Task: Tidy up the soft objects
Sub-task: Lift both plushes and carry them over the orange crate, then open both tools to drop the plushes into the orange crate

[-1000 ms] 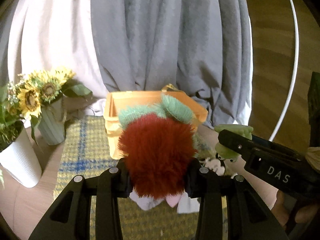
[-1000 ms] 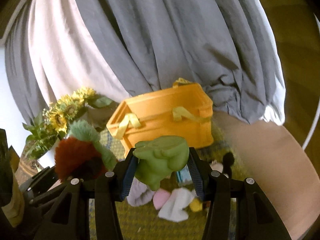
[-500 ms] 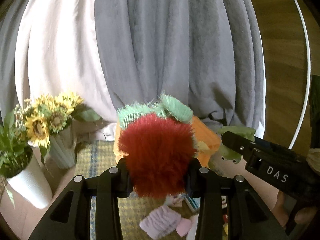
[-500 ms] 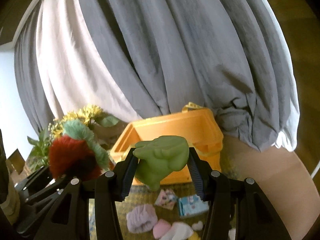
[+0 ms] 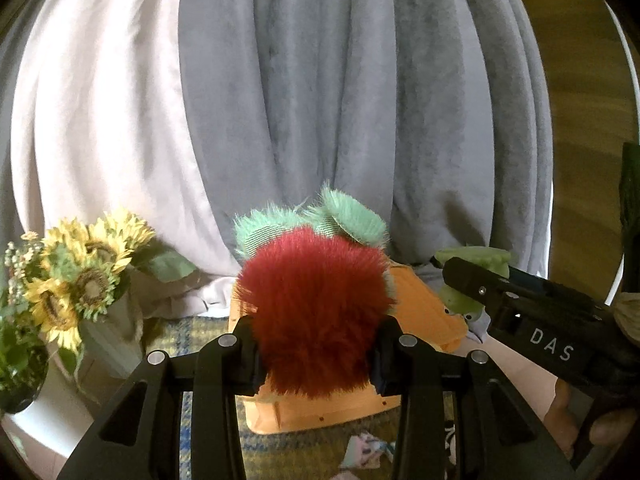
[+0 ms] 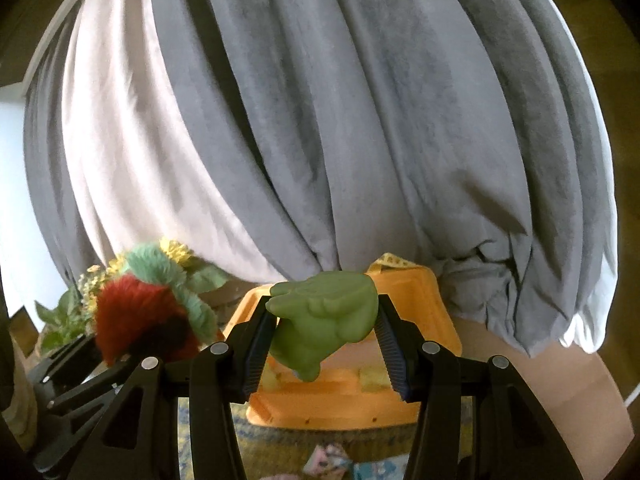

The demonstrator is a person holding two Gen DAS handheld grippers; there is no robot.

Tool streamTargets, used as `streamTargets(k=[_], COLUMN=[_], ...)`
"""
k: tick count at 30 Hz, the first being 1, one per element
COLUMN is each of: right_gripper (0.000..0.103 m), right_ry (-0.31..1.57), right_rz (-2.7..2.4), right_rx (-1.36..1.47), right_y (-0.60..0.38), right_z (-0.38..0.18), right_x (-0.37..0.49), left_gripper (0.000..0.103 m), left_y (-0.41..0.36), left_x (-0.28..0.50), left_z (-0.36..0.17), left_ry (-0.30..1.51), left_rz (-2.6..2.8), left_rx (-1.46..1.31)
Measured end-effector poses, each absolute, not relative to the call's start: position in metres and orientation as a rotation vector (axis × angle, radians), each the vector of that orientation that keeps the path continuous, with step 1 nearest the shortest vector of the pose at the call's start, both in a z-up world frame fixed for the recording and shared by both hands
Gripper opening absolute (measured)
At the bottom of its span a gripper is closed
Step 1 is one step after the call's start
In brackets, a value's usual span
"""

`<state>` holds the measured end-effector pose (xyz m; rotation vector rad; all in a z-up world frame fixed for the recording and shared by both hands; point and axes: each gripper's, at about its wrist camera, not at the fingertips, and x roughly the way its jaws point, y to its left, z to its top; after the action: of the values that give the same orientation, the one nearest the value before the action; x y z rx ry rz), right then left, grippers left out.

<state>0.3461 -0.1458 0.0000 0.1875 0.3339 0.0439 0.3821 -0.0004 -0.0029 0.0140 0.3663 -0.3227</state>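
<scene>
My left gripper [image 5: 316,354] is shut on a furry red plush with mint-green leaves [image 5: 316,304], held in the air in front of the orange basket [image 5: 424,312]. My right gripper [image 6: 326,344] is shut on a green frog plush [image 6: 324,316], also raised before the orange basket [image 6: 344,400]. In the left wrist view the right gripper [image 5: 472,280] reaches in from the right with the green frog plush [image 5: 460,300] in it. In the right wrist view the red plush [image 6: 140,320] shows at the left, held in the left gripper [image 6: 132,354].
Grey and white curtains [image 5: 320,100] hang behind the basket. A sunflower bouquet in a vase [image 5: 80,280] and a white pot [image 5: 24,420] stand at the left. A woven yellow-blue mat [image 5: 288,452] carries small soft items [image 6: 328,460]. Wooden floor [image 5: 580,120] shows at the right.
Both grippers have risen and moved toward the basket with their plush toys. The basket now sits lower and closer in both views, and more curtain fills the frames.
</scene>
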Motion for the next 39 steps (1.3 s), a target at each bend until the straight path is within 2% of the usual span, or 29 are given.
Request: streamTargets(k=[8,27,30,31,34,36,39], right_gripper=[0.051,0.051,0.053,0.059,0.066,0.07,0.071], right_ry=[0.396,0.726,0.769,0.779,0.771,0.764,0.756], right_rz=[0.019,0.0,-0.011,-0.011,-0.023,-0.033,-0.041], right_rx=[0.143,0.07,0.069,0.07,0.068,0.063,0.07], right_y=[-0.154,-0.171,-0.173,-0.173,-0.176,-0.176,-0.178], right_z=[-0.003,-0.062,-0.071,-0.073,-0.074,-0.073,-0.069], right_x=[0.398,0.499,0.51,0.512,0.512,0.512,0.509], left_gripper=[0.038,0.04,0.049,0.053,0.067,0.071,0.08], left_y=[-0.008,-0.031,-0.033,-0.033,-0.033,-0.033,-0.034], left_x=[0.43,0.529,0.534,0.535,0.534,0.533,0.529], left_z=[-0.009,-0.077,-0.084,-0.086,-0.085,-0.083,-0.079], left_ry=[0.412,0.763,0.803,0.806,0.8,0.798,0.788], left_rz=[-0.327,-0.345,-0.348,-0.344,-0.334,-0.332,-0.306], left_rx=[0.037,0.092,0.1,0.105,0.114,0.117,0.133])
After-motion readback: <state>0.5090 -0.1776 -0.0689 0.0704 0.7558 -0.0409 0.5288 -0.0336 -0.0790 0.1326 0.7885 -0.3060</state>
